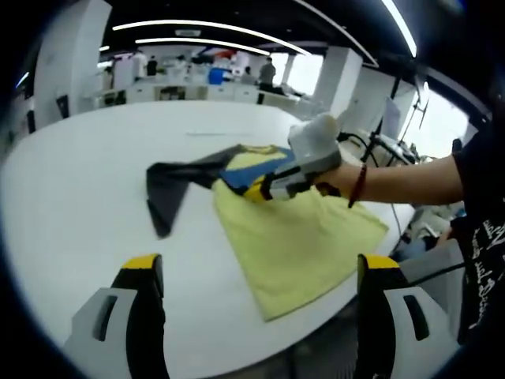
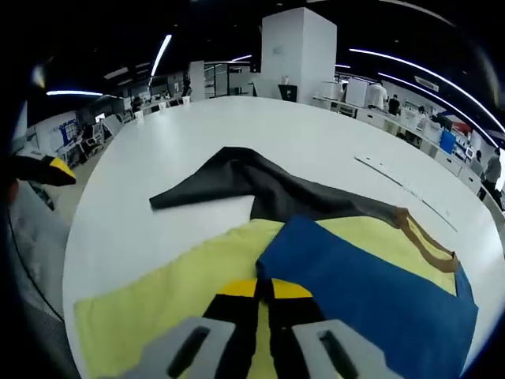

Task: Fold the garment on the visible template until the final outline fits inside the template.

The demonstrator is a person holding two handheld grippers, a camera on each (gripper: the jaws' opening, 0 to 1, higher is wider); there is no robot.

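At center of the left gripper view, a garment lies on a white table: a yellow body spreading toward the lower right, a dark sleeve reaching left, and a blue panel near the collar. Above the yellow cloth, the right gripper, held by a hand with a beaded bracelet, pinches the blue-and-yellow edge. At bottom, the left gripper shows both yellow-tipped jaws spread wide with nothing between them, hovering short of the cloth. Lower center of the right gripper view, the right gripper has its jaws pressed together on the garment where yellow meets the blue panel. Beyond, the sleeve stretches across mid-frame. At the left edge a yellow-tipped jaw of the left gripper enters. Desks and people fill the far background.
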